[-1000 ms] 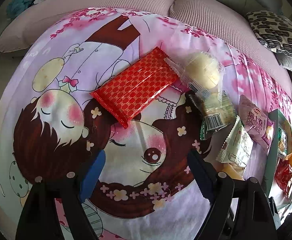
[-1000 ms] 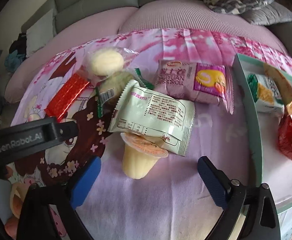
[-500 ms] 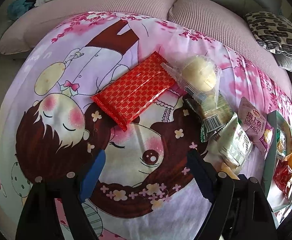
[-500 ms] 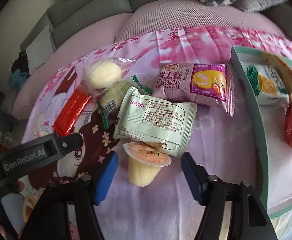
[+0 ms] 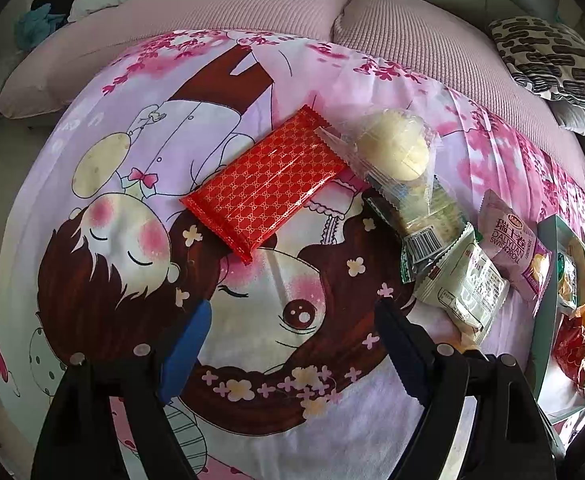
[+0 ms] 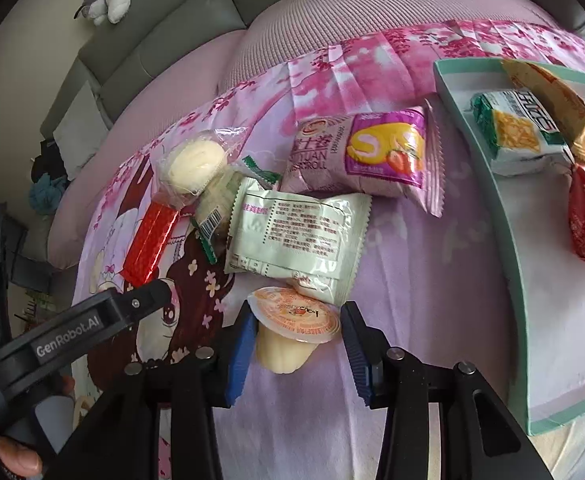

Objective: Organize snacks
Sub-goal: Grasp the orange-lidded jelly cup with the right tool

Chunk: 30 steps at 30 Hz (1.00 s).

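The right gripper [image 6: 294, 346] points steeply down at the cloth [image 6: 412, 264]; its jaws have just been closing around one jelly cup [image 6: 288, 332], the left pad against the cup wall, the right at the lid rim. The left gripper [image 5: 292, 340] hangs released over bare cloth, nothing between its jaws. Five wrapped snacks lie just beyond the cup: a red pack [image 5: 266, 184], a bun [image 5: 394, 146], a barcode pack [image 5: 428, 220], a pale-green pack [image 6: 298, 232] and a Swiss roll [image 6: 366, 156]. One tray [image 6: 508, 256] on the right holds more.

- Right gripper [image 6: 294, 342]: jaws have just been closing around the clear plastic jelly cup with orange foil lid [image 6: 290, 330].
- Cup lies beside the pale green sachet [image 6: 298, 236].
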{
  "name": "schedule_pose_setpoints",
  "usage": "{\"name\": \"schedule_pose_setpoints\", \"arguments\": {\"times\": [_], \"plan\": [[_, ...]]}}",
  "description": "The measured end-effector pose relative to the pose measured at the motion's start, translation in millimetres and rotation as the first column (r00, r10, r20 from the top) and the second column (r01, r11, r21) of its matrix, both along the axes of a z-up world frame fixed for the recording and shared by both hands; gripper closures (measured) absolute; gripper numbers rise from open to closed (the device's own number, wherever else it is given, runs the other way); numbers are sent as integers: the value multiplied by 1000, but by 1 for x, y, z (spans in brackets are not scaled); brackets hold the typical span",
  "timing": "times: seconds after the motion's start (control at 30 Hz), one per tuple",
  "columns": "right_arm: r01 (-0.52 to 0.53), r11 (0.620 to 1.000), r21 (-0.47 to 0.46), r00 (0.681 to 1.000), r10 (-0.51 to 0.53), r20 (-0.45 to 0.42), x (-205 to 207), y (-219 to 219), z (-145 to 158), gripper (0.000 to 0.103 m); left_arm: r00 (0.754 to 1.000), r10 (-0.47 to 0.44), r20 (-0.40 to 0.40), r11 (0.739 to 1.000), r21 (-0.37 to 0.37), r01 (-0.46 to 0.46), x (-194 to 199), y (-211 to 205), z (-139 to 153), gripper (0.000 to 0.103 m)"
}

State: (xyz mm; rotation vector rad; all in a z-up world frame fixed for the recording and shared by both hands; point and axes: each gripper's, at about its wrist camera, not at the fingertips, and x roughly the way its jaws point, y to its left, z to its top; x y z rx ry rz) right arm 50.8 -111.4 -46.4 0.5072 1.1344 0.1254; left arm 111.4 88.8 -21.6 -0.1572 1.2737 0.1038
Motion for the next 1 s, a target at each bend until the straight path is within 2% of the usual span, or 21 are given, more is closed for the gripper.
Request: {"name": "schedule_pose_setpoints", "arguments": {"times": [0.3,0.5,0.73,1.0], "plan": [[26,999,36,999,-25,-31,-9,-22,2,58,1000,-12,-1,1000,16,12,2,-8,1,19],[41,998,37,999,-42,4,-12,-31,14,58,999,-33,7,999,-7,33,5,-18,3,19],[64,995,-76,995,-58,81,-17,-37,38,58,998,-49,29,993,-103,52,8,-34,7,19],[155,981,-117,985,-145,90,-24,-78,45,58,989,-140,56,983,-112,145,18,-70,8,19]]}}
